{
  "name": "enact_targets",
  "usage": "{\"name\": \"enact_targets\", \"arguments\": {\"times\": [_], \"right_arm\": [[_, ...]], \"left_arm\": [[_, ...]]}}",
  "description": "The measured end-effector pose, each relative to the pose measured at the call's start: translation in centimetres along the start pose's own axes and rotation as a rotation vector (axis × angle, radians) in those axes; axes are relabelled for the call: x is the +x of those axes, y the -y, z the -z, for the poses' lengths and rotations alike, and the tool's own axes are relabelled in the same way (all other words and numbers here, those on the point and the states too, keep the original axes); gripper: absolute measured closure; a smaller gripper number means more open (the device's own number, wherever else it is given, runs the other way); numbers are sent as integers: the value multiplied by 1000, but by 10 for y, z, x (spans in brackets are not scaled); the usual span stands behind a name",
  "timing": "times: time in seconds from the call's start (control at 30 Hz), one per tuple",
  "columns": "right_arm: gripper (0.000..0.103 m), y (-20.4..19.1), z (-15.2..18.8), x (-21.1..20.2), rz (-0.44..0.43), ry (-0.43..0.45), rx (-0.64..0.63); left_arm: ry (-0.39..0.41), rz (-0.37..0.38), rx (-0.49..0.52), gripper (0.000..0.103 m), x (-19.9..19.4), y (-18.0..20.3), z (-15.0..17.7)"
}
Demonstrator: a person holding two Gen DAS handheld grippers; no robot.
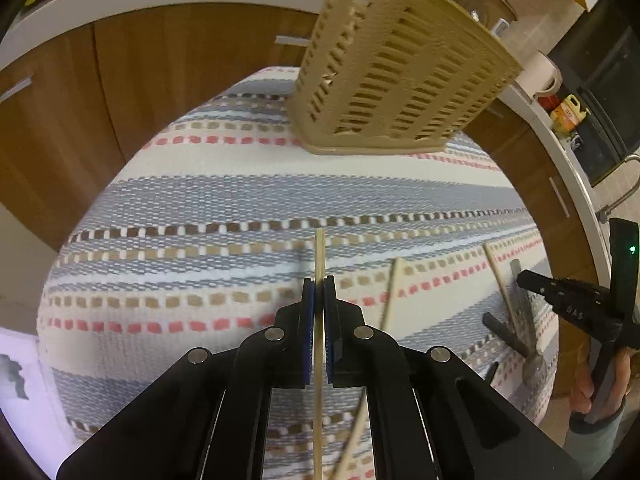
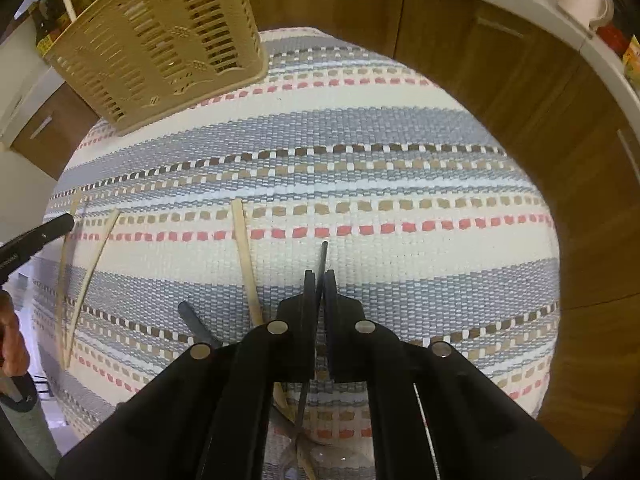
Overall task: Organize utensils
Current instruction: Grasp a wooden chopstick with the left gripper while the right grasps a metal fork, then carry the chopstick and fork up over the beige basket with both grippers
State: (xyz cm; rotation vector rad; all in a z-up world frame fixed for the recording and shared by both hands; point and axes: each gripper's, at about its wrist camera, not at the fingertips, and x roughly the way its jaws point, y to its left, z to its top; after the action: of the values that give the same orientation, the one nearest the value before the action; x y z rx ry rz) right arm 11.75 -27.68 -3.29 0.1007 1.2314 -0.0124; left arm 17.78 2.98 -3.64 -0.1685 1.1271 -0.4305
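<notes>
The left gripper [image 1: 319, 286] is clenched on a pale wooden chopstick [image 1: 319, 256], which runs straight up between the blue pads [image 1: 306, 336] and pokes out a little past the fingertips, above the striped woven tablecloth [image 1: 240, 200]. The right gripper [image 2: 319, 280] is clamped on a thin dark utensil handle [image 2: 323, 254]; its tip shows just beyond the fingertips, and what sort of utensil it is cannot be told. The beige slotted utensil basket [image 1: 392, 68] stands at the far edge of the table, toward the far left corner in the right wrist view [image 2: 160, 40], well apart from both grippers, and a pale stick [image 2: 70, 7] stands up out of its far side there. On the cloth, in the left wrist view, a second chopstick [image 1: 390, 296] lies just beside the left gripper, and farther right, near the table's right edge, another pale wooden stick [image 1: 500, 280] lies across grey metal utensils [image 1: 524, 312] whose kind is unclear. In the right wrist view a wooden stick [image 2: 246, 256] lies just left of the right gripper, a dark handle [image 2: 196, 320] pokes out beside it, and two more pale sticks [image 2: 94, 264] lie close together near the table's left edge. Wooden cabinet doors [image 1: 140, 80] under a white countertop [image 1: 100, 12] stand beyond the table.
</notes>
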Motion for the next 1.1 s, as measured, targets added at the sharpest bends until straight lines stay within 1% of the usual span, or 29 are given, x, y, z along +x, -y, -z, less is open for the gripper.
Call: {"name": "enact_targets", "arguments": {"times": [0.17, 0.3, 0.37, 0.43, 0.6, 0.63, 0.67, 0.77, 0.8, 0.9, 0.97, 1.0, 1.1], "right_arm": [[94, 6, 6, 0, -46, -65, 9], [92, 3, 13, -2, -23, -80, -18], [90, 2, 15, -4, -30, -96, -18], [85, -1, 21, -7, -44, -109, -25], [84, -9, 28, -8, 1, -111, -66], [88, -15, 29, -8, 19, -108, -78], [93, -18, 31, -9, 51, -99, -98], [96, -25, 37, -12, 42, -81, -100], [101, -26, 39, -17, 22, -58, -97], [101, -31, 46, -38, -17, 13, -102], [101, -34, 50, -58, -61, 88, -112], [101, -37, 52, -63, -70, 112, -113], [102, -40, 52, -89, -122, 208, -122]], "left_arm": [[-30, 16, 7, 101, 9, -3, 0], [-30, 23, 15, 101, 12, 1, -1], [-31, 24, 24, 101, 13, 6, 0], [-28, 26, 31, 101, 12, 8, 0], [-24, 31, 37, 101, 13, 12, 1], [-22, 33, 38, 101, 13, 13, 2], [-17, 36, 38, 101, 12, 14, 2], [13, 57, 45, 101, 4, 18, 3], [31, 66, 48, 101, -1, 20, 4], [111, 99, 61, 101, -24, 27, 4], [158, 124, 66, 101, -38, 31, 3], [194, 140, 73, 101, -48, 35, 2], [262, 163, 86, 101, -67, 44, -1]]}}
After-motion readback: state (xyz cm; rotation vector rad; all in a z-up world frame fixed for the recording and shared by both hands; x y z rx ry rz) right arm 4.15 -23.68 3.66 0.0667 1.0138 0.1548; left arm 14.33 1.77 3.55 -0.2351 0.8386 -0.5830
